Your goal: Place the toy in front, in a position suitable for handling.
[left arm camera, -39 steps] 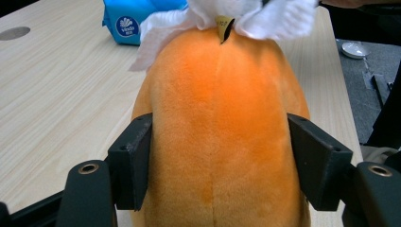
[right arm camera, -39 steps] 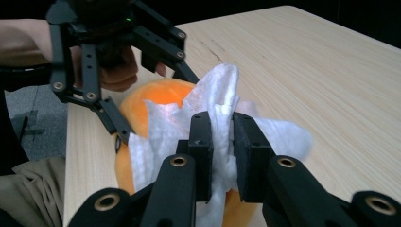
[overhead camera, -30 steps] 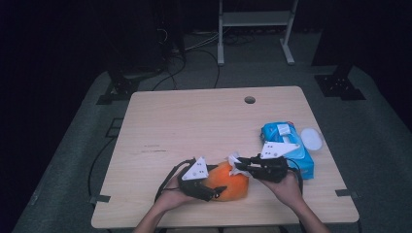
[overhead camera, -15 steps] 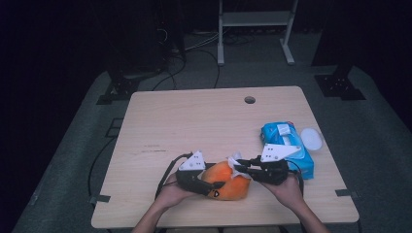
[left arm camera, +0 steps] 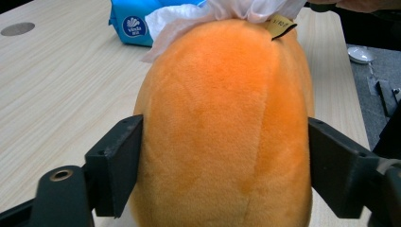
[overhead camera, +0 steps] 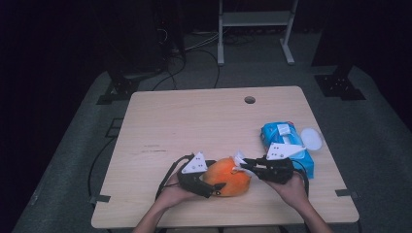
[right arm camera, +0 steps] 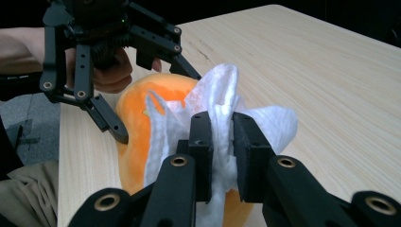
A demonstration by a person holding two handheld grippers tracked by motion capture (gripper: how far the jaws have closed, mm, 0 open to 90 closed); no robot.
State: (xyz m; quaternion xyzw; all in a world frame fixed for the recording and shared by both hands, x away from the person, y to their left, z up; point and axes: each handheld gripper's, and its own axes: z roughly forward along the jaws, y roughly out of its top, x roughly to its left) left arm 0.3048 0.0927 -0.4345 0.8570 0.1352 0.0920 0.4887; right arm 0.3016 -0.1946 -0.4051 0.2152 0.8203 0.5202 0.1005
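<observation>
An orange plush toy (overhead camera: 228,175) lies near the table's front edge. My left gripper (overhead camera: 216,178) straddles its left end. In the left gripper view the plush (left arm camera: 227,127) fills the gap between the two black jaws and touches both pads. Those jaws have just been opening, with the plush still between them. My right gripper (overhead camera: 241,166) comes in from the right, shut on a white tissue (right arm camera: 222,90). The tissue is bunched between its jaws and draped over the plush's top (right arm camera: 137,109).
A blue tissue pack (overhead camera: 286,145) lies to the right of the plush, close behind my right hand. A white round lid (overhead camera: 311,139) sits by the table's right edge. A cable hole (overhead camera: 249,100) is at the far side of the wooden table (overhead camera: 194,121).
My left gripper has rocked slightly at the plush's left end. The right gripper has stayed on the plush's top with the tissue in it.
</observation>
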